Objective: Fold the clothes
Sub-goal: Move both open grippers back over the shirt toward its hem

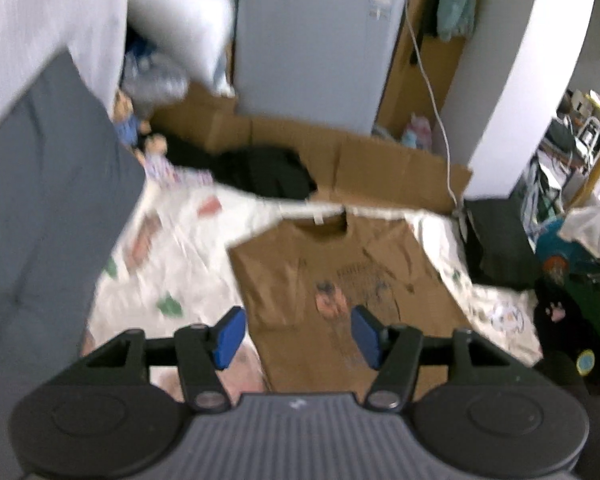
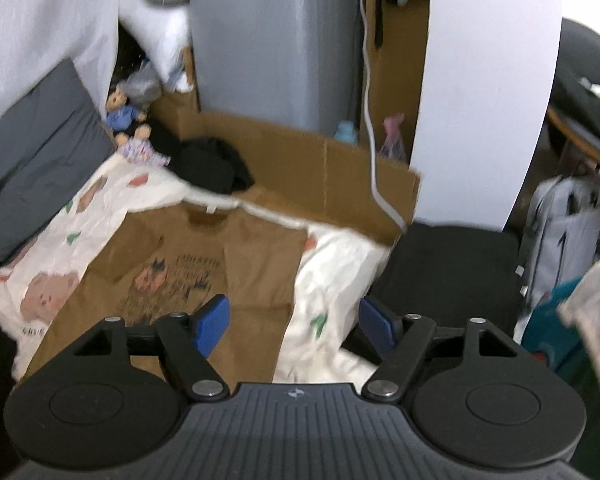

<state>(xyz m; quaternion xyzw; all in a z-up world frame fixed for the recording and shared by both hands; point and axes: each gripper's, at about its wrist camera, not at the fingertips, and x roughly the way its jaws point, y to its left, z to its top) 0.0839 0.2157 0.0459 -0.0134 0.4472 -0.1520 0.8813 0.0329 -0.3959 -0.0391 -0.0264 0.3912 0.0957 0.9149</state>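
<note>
- Brown shirt (image 1: 352, 280) is laid flat, print up, on a white patterned sheet (image 1: 172, 248); collar is turned toward the cardboard (image 1: 380, 160) at the far edge.
- In the right view the shirt (image 2: 204, 264) looks narrowed, side edges straight; whether the sleeves are already tucked under cannot be told through the blur.
- Left gripper (image 1: 298, 334) is held above the shirt's lower half, jaws spread, nothing between the pads.
- Right gripper (image 2: 294, 324) is held over the shirt's right edge and the sheet (image 2: 332, 272), jaws spread wide, nothing held.
- Risk: the sheet may be pinched together with the hem, since shirt and sheet lie flush; the bedding would then be dragged into the fold.
- Risk: uneven grips at the two corners would give a skewed fold.
- Risk: only the top layer may be caught if the shirt is already doubled, and the fold would be pulled open.
- Black clothes (image 1: 268, 168) lie near the collar and could be snagged if the hem is carried too far.
</note>
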